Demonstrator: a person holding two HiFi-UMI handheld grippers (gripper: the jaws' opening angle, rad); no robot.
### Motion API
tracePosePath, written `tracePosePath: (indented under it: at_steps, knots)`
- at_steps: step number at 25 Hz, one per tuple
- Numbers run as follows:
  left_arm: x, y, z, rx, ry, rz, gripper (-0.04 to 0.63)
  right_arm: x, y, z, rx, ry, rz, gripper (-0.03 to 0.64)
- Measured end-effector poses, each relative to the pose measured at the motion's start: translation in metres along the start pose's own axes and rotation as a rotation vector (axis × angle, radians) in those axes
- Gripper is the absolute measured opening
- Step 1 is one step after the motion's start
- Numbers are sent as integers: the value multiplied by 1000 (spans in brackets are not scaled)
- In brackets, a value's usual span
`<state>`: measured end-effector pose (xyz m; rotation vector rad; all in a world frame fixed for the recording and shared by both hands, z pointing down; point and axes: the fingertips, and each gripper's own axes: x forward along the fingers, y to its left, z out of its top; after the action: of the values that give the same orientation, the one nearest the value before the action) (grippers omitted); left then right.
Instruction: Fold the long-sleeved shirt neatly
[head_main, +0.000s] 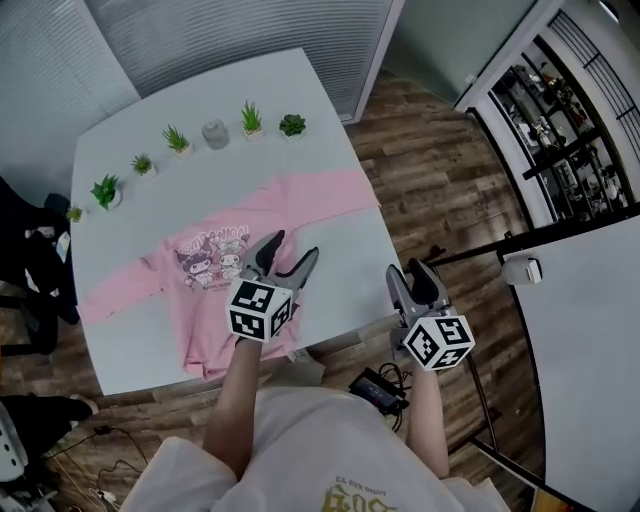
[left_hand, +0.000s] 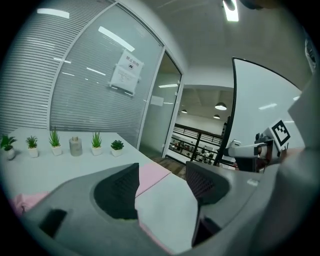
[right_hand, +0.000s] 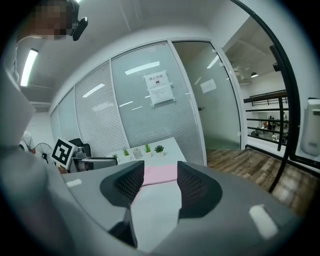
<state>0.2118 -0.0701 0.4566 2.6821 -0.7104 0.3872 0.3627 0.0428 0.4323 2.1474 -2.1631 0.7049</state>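
Both grippers were found with jaws standing apart and nothing between the pads. The left gripper (head_main: 293, 247) hung over the near right part of the long-sleeved shirt (head_main: 190, 300). The right gripper (head_main: 408, 268) stood off the table (head_main: 130, 120) on its right side, above the floor, so the garment lay ahead of it and to its left.

The shirt lay spread flat, print upward, with its hem toward the person. Its long axis ran sleeve to sleeve, from the near left of the grippers to the far right. The far-right sleeve extended ahead of both. The left gripper was judged the nearer to the cloth (the right would first have to cross the table's edge).

The head view alone showed the whole garment, the opposite sleeve reaching the table's left side, and a row of small potted plants (head_main: 177, 138) beyond. The left gripper view (left_hand: 162, 182) showed only a pink strip (left_hand: 152, 175) past its jaws. The right gripper view (right_hand: 160, 189) framed the sleeve end (right_hand: 161, 174) likewise.
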Motion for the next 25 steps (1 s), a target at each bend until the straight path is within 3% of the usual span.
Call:
tracePosePath:
  at_steps: [9,25]
  knots:
    - [32,3,-1,-1,31,-19,279,4,-47,2,24,16,-75,202]
    - [104,12,-14,9,156,32,279,73,-123,-3,51,97,-16,202]
